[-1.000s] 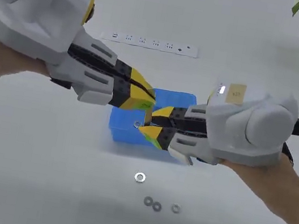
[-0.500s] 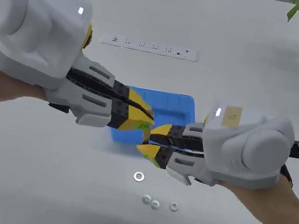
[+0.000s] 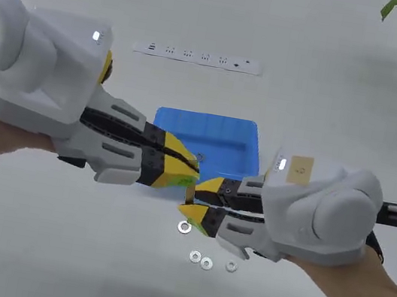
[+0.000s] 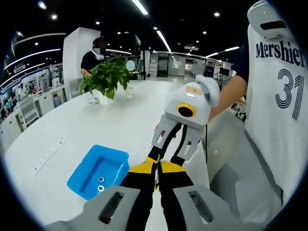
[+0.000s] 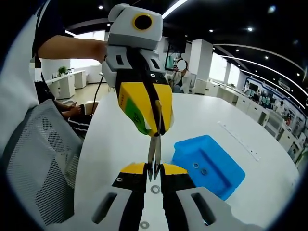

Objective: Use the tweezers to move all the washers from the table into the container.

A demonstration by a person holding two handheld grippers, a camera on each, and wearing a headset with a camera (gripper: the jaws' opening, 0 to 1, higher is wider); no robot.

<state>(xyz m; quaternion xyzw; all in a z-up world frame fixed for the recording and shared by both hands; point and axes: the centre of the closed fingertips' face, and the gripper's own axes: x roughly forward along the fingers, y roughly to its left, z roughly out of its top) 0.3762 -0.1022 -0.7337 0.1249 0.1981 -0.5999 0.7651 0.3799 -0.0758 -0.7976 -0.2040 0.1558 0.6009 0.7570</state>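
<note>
L gripper [image 3: 194, 172] clamps tweezers [image 5: 154, 144]; R gripper [image 3: 192, 198] squeezes arms nearly closed near washer [image 3: 184, 227]; tip load: can't tell.

The container [image 3: 205, 131] is bright blue, on a plain white tabletop [image 3: 332, 79]. The washers [image 3: 184, 227] and tweezers [image 5: 153, 154] are silver. The left hand-held gripper [image 3: 193, 169] and right hand-held gripper [image 3: 190, 197] are white, with black jaws tipped yellow.

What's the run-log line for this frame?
left claw: shut on tweezers | right claw: shut on tweezers | container: two washers in it | table: four loose washers
</note>
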